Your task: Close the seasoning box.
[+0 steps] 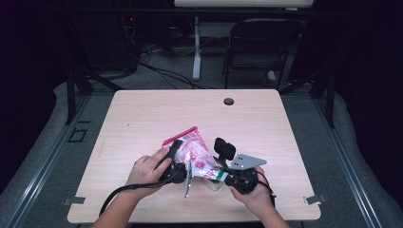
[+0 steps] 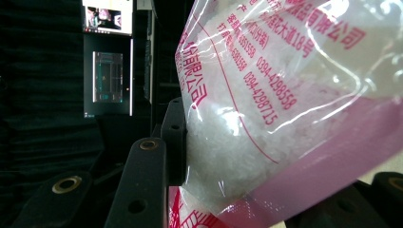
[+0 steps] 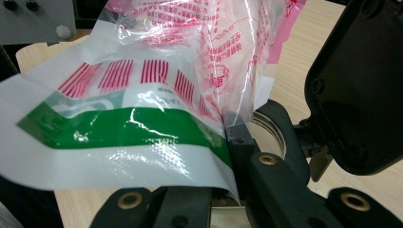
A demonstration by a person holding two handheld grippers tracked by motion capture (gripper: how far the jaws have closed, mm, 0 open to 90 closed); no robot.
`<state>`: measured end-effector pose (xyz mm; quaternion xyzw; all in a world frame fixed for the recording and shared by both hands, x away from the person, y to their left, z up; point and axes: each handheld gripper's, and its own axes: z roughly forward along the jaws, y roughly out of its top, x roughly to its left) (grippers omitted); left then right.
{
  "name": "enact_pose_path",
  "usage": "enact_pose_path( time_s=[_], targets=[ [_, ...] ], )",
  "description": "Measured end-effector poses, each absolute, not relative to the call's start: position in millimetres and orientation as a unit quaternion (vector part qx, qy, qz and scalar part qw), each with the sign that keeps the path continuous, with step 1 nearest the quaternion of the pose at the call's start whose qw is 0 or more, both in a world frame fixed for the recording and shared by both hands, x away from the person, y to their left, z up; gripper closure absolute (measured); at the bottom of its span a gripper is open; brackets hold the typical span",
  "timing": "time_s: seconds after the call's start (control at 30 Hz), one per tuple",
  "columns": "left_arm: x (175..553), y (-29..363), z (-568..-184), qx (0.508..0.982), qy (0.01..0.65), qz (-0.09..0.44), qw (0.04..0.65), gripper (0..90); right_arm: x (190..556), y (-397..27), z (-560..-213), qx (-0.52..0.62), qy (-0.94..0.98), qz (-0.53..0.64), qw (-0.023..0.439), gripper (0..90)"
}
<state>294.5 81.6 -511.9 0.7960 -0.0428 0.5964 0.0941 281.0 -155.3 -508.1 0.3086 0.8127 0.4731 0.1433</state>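
Bag (image 1: pixel 196 153), clear plastic w/ pink print and white grains inside, sits near the table's (image 1: pixel 142 118) front edge, roughly centre, held up between both grippers. Left gripper (image 1: pixel 177 164) clamps the bag's body from the left; in the left gripper view one black jaw presses into the bulging plastic (image 2: pixel 266 123), the other jaw is hidden behind the bag, so prob. a firm grip. Right gripper (image 1: pixel 227 176) has its jaws pinched tight on the bag's green-striped end (image 3: pixel 133 128), thin film between them. Open room: the whole back half and both side strips of the tabletop are bare wood; a cable hole (image 1: pixel 229 101) sits near the far edge. Behind the table: dark floor, a folding chair (image 1: pixel 259 45), a desk leg (image 1: pixel 196 47).
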Motion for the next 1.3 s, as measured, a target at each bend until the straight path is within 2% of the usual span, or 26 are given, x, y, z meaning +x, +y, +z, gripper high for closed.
enact_pose_path(
  time_s=[1.3],
  targets=[
    [290.3, 76.5, -505.5, 0.777, -0.054, 0.623, 0.075, 66.2, 286.0, -152.7, -516.5, 0.326, 0.812, 0.464, 0.136, 90.0]
  ],
)
